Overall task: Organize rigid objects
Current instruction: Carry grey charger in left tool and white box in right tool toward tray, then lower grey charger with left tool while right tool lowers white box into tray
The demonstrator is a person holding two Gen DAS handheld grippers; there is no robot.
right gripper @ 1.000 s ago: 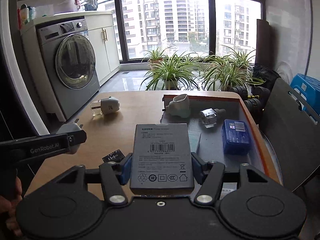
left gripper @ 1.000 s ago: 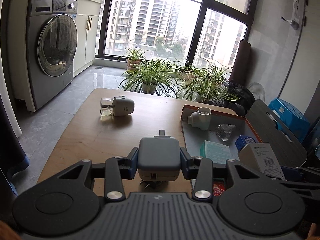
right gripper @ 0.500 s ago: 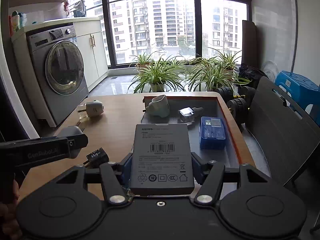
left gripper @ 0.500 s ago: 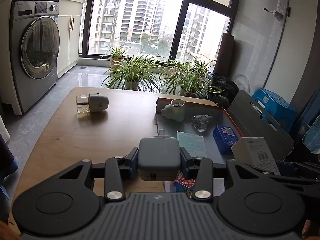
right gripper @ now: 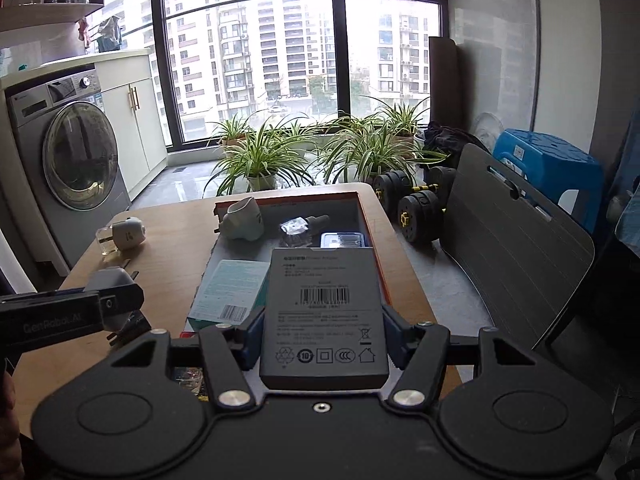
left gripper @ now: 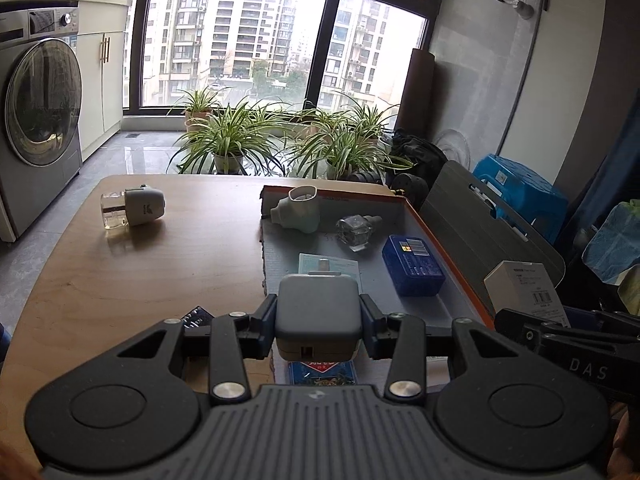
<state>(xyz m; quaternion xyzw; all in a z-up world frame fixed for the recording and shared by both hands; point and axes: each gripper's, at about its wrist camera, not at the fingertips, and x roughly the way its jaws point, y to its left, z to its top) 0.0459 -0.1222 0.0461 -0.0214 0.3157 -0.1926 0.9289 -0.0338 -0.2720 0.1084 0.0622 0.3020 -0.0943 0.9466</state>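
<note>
Left gripper (left gripper: 319, 316): my jaws are clamped on a grey charger (left gripper: 318, 312); held over the near edge of the tray (left gripper: 452, 240)
Right gripper (right gripper: 322, 332): my jaws pinch a grey box (right gripper: 324, 316) by its sides; tilted downward, over the tray's near right part

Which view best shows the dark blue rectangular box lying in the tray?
The left wrist view: the dark blue rectangular box lies fully visible in the orange-rimmed tray. In the right wrist view, only its far edge shows behind the held grey box.
</note>
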